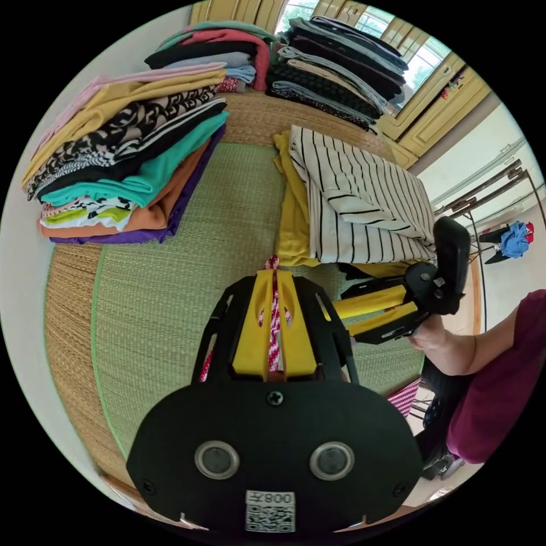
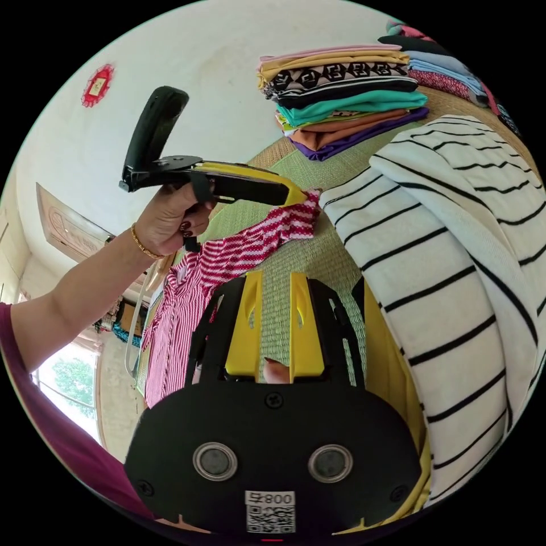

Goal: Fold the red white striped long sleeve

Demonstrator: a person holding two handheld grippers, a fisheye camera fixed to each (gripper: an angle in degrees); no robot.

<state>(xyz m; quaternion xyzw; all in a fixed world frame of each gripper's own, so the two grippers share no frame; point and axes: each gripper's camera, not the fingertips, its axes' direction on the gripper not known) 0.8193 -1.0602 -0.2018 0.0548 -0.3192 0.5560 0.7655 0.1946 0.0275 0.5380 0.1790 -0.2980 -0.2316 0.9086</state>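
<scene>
The red white striped long sleeve [image 2: 187, 284] hangs over the near edge of the woven mat [image 2: 296, 250], with one end pulled up onto it. My left gripper [image 1: 274, 273] is shut on that end; red and white cloth [image 1: 274, 335] shows between its yellow jaws. In the right gripper view the same left gripper [image 2: 304, 196] is held by a hand [image 2: 170, 219], pinching the shirt's end. My right gripper [image 2: 272, 278] stands open above the mat with nothing between its jaws. In the left gripper view the right gripper [image 1: 341, 318] sits to the right, beside a person's hand.
A folded white shirt with black stripes [image 1: 358, 199] lies on yellow garments [image 1: 293, 216] close on the right. Tall stacks of folded clothes [image 1: 125, 153] stand at the left and at the back [image 1: 335, 68]. A person's maroon sleeve [image 1: 500, 375] is at the right.
</scene>
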